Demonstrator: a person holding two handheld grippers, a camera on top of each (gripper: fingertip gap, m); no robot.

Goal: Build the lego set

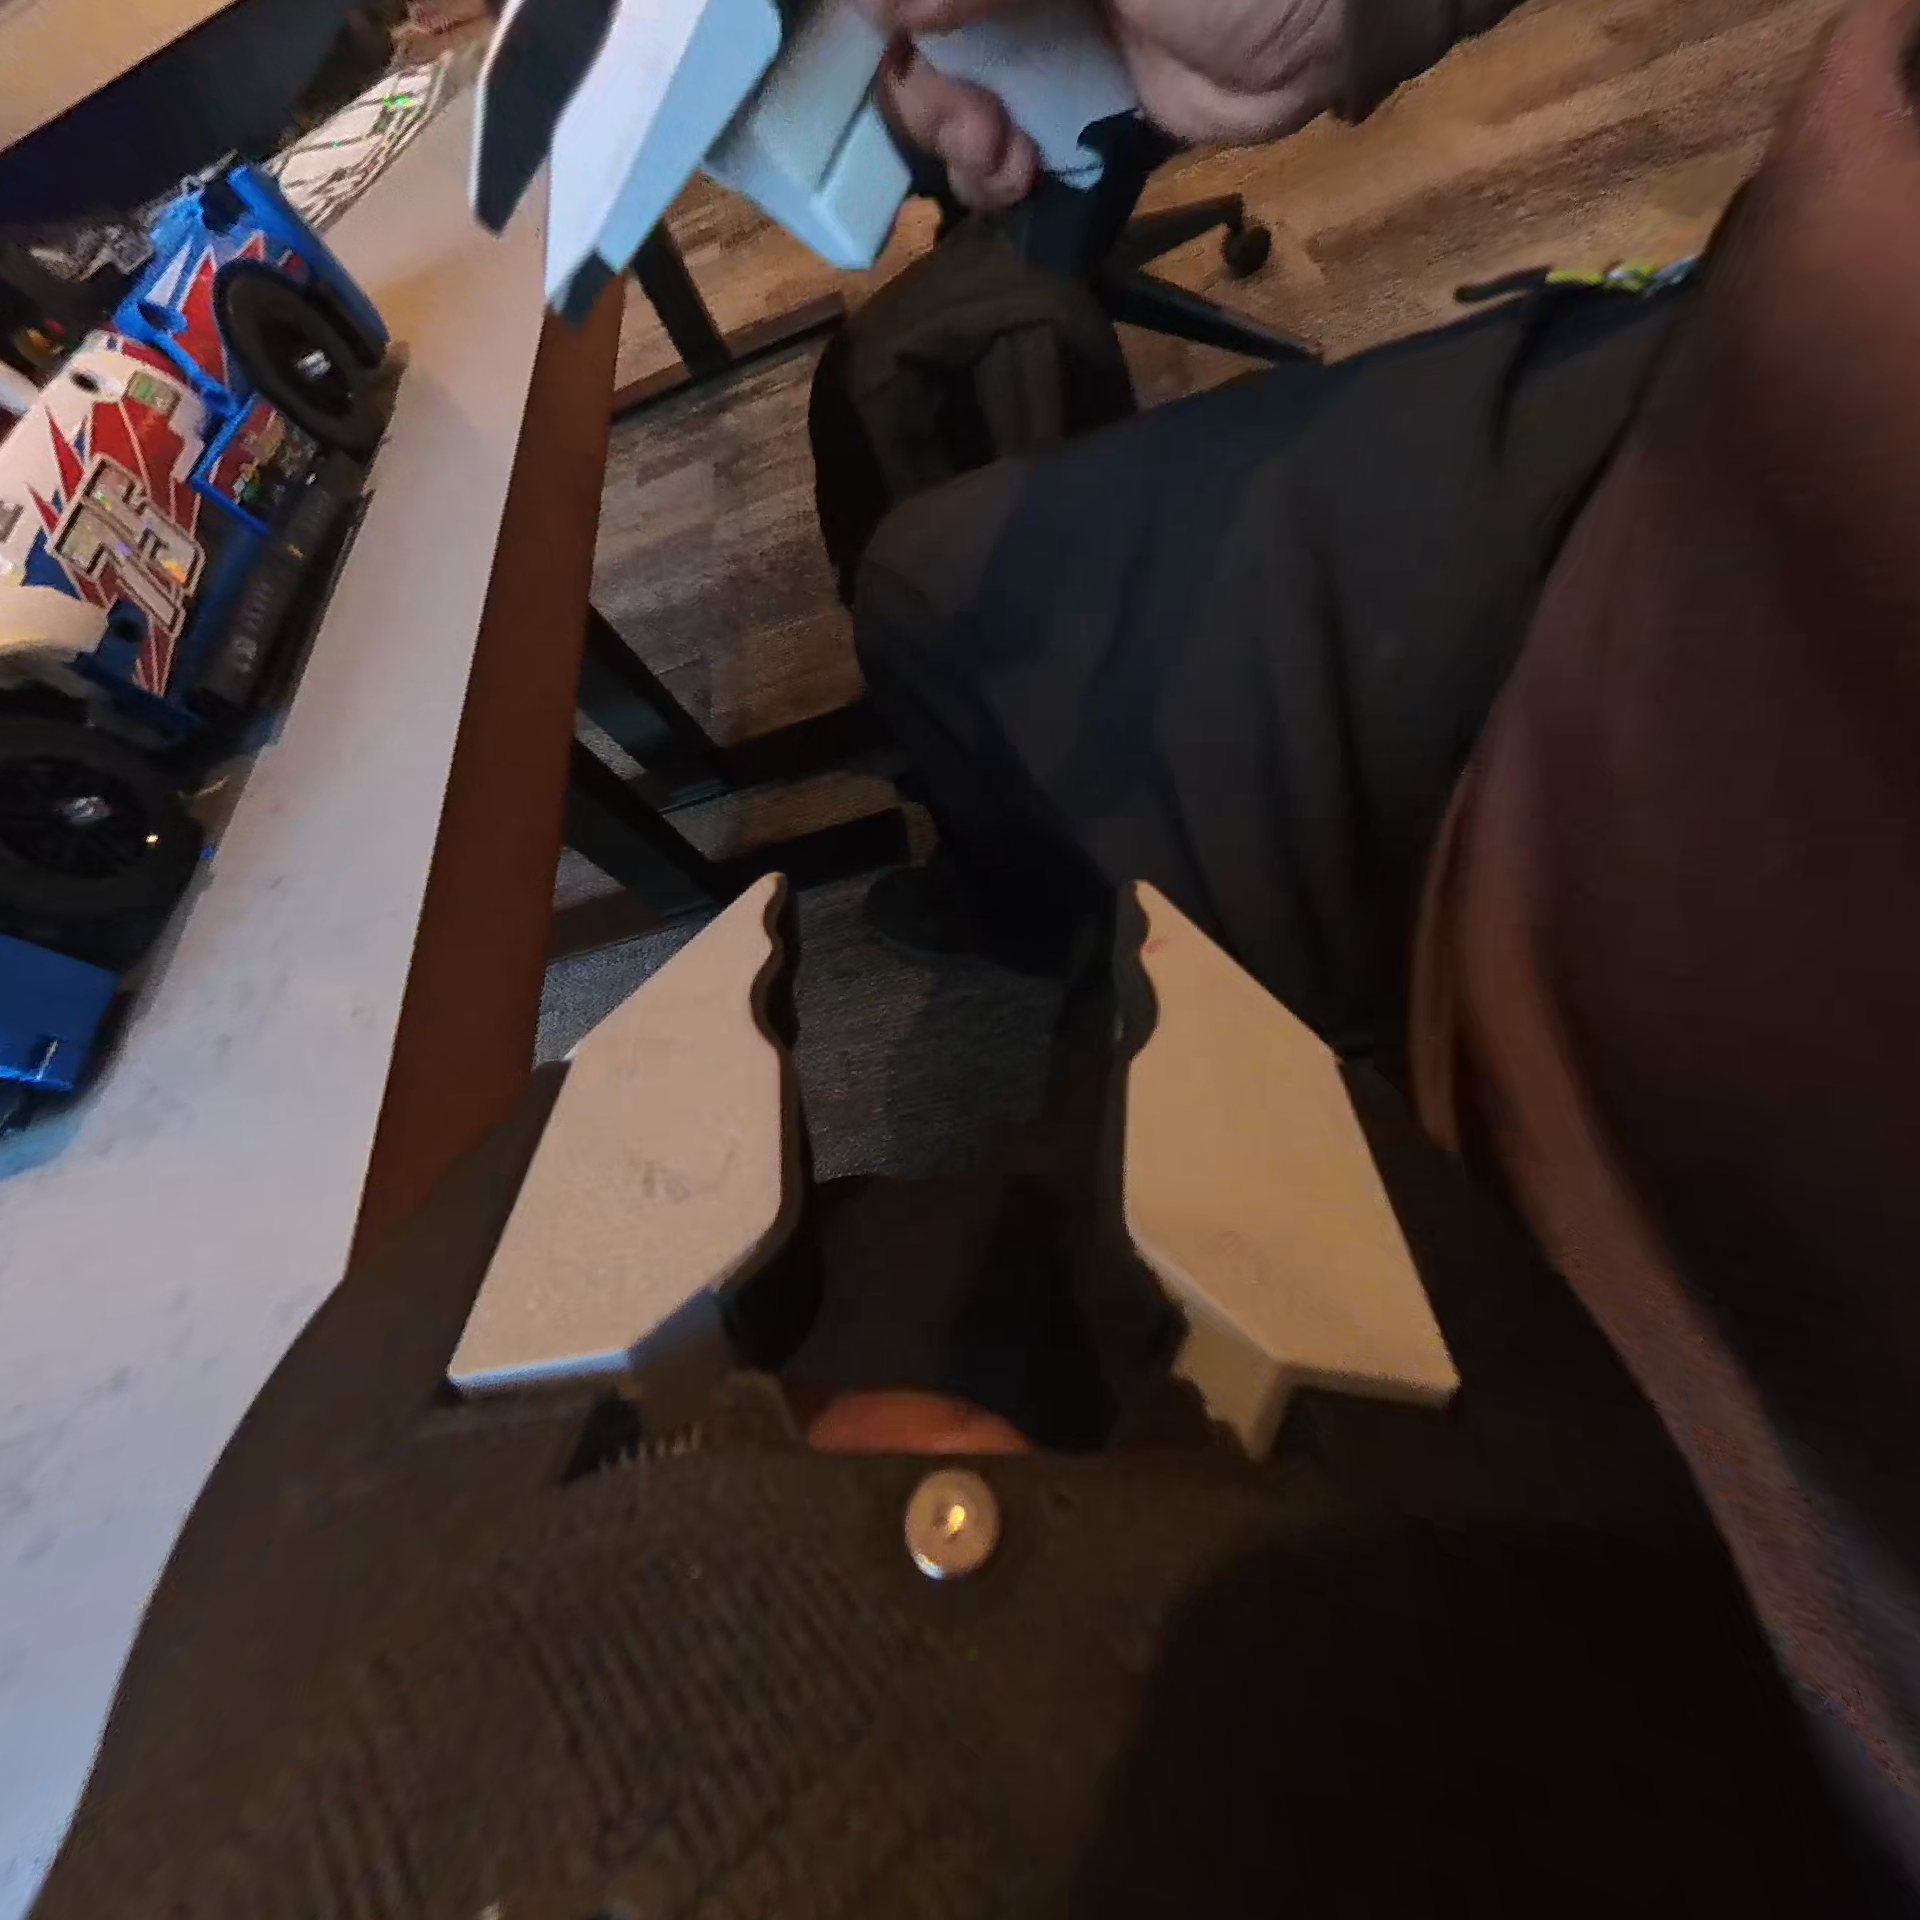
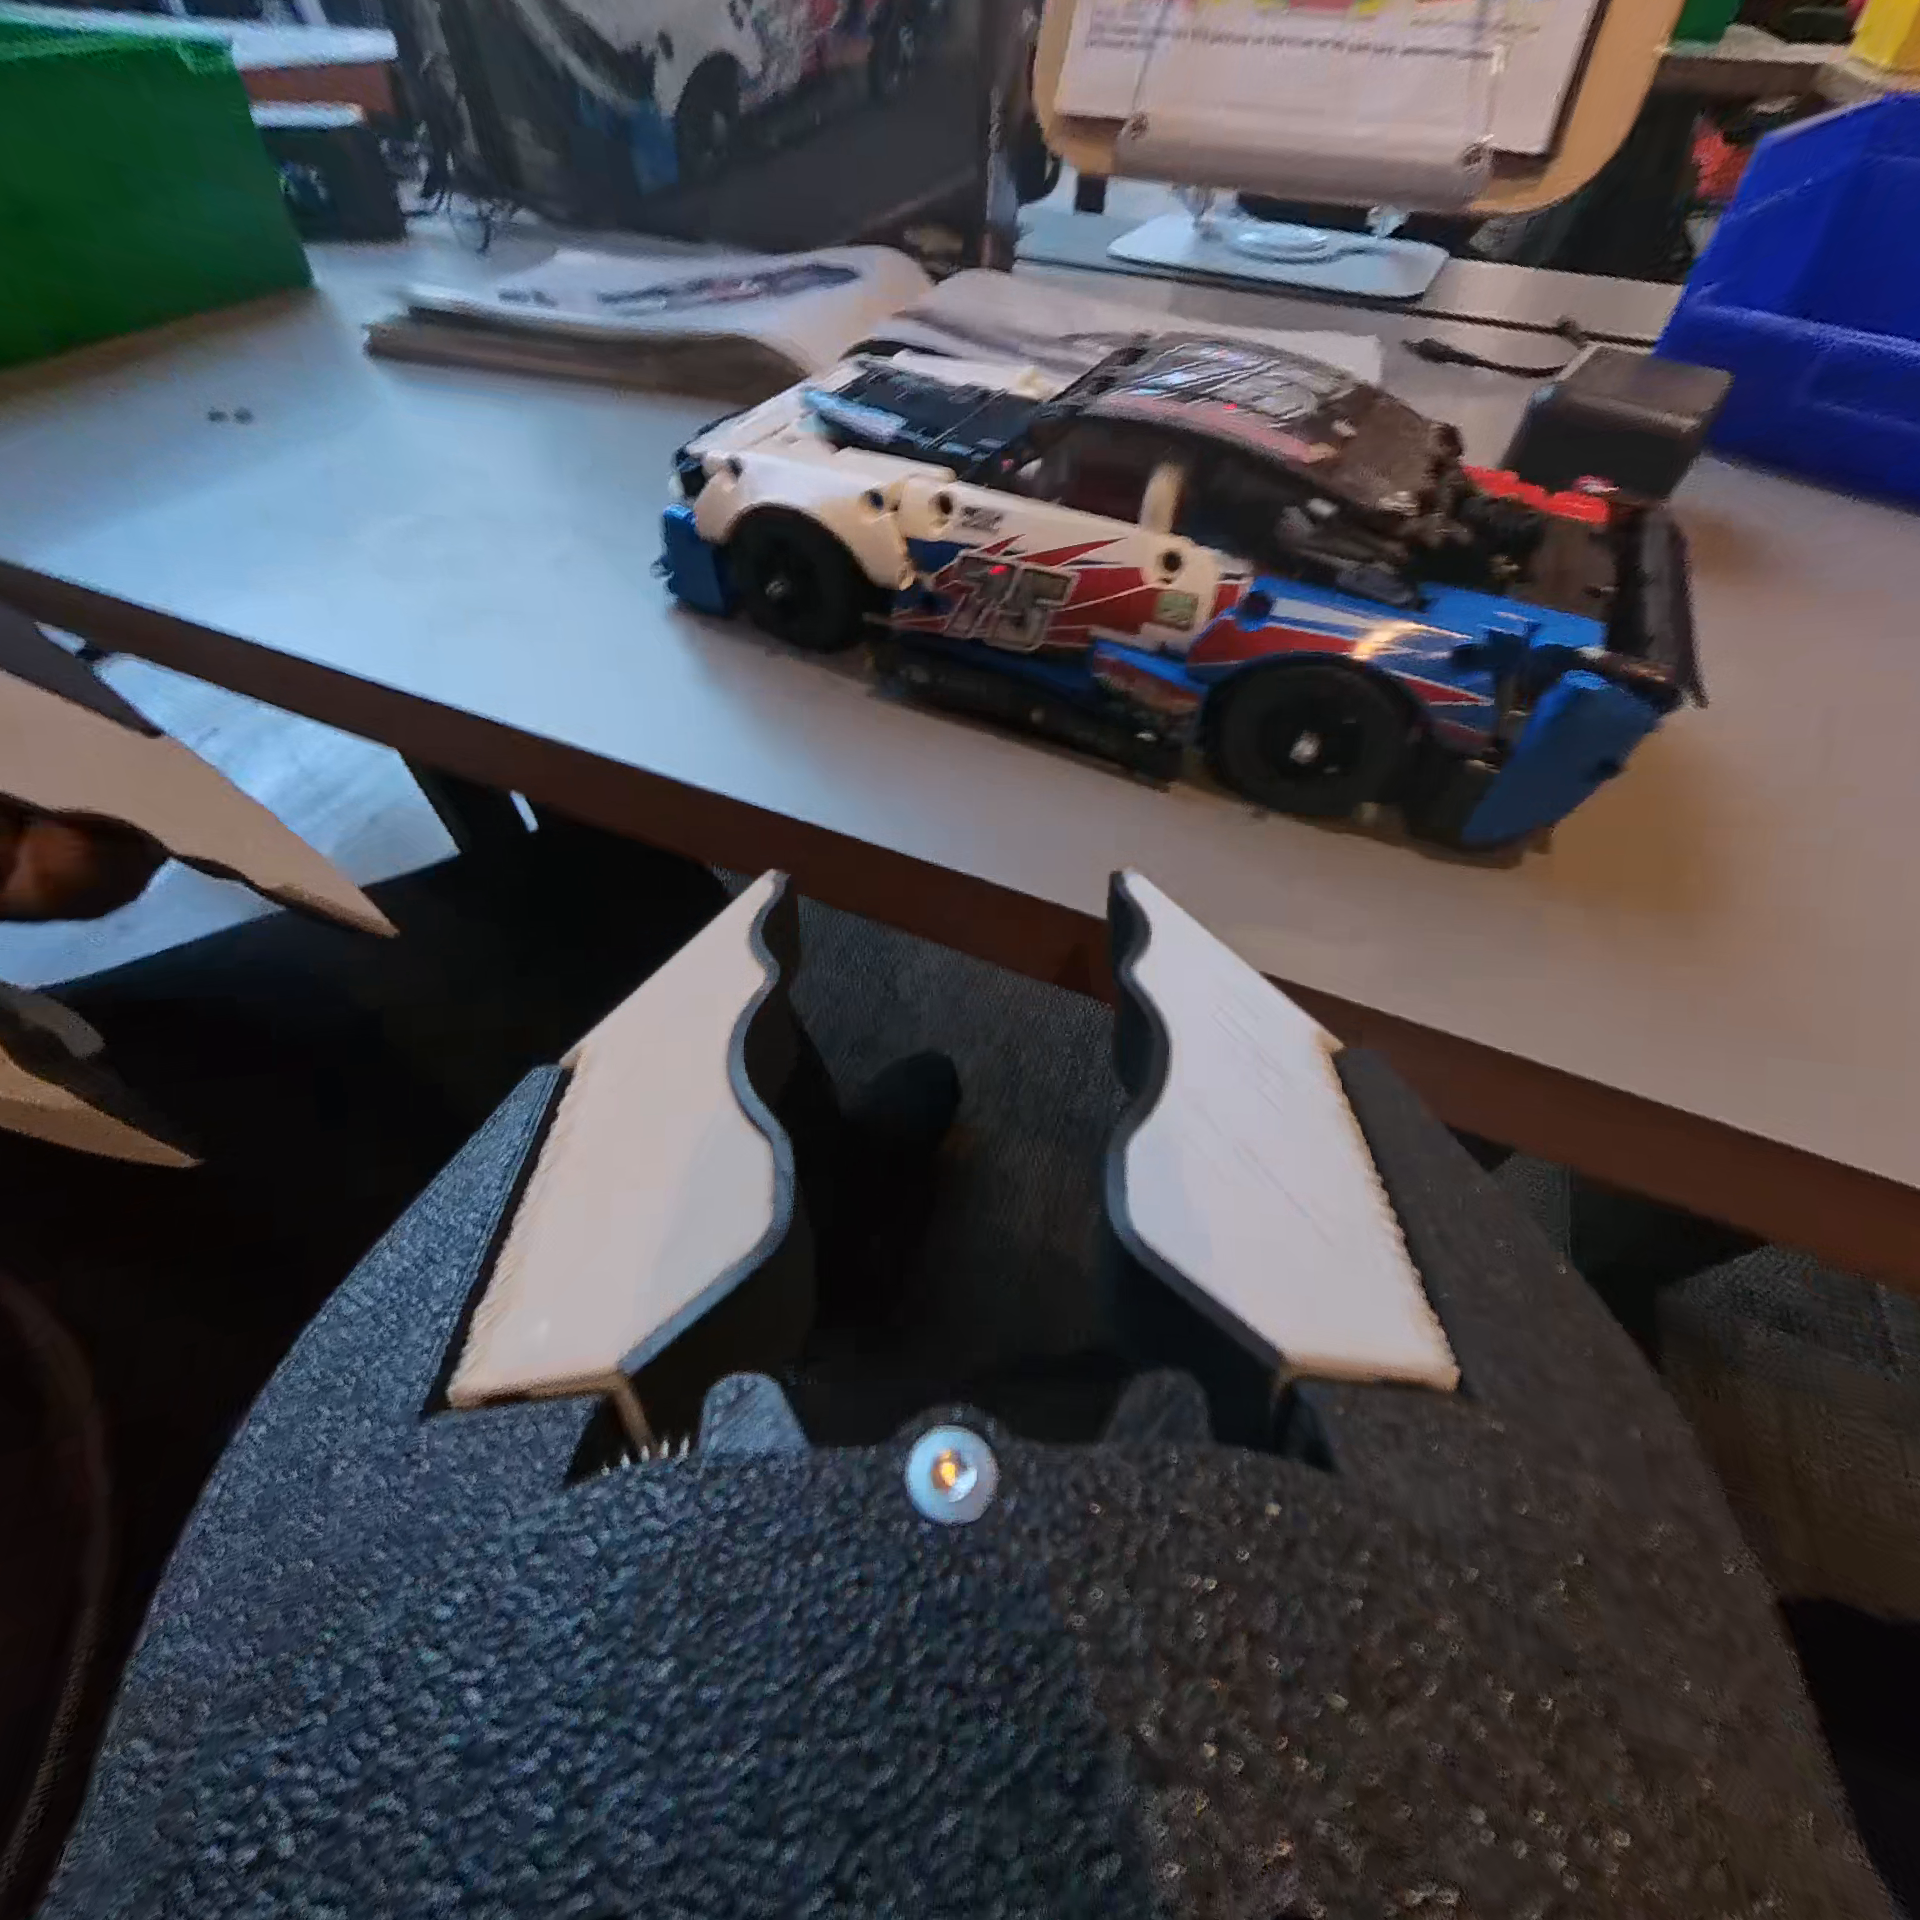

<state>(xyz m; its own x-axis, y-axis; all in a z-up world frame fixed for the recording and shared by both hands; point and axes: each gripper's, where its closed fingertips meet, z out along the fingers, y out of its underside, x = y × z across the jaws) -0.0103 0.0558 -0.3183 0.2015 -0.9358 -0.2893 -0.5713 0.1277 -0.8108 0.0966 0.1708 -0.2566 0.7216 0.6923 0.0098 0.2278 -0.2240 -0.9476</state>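
Right wrist view, glossy blocky lego car [image 2: 1174,582], smooth grey table [image 2: 416,540]

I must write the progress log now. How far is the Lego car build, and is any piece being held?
Done: the Lego car looks nearly whole on the table, with body panels, wheels and stickers on. In hand: nothing; the right tongs and left tongs are open, empty and off the table's edge. Left: I see no loose bricks, so any missing pieces cannot be judged.
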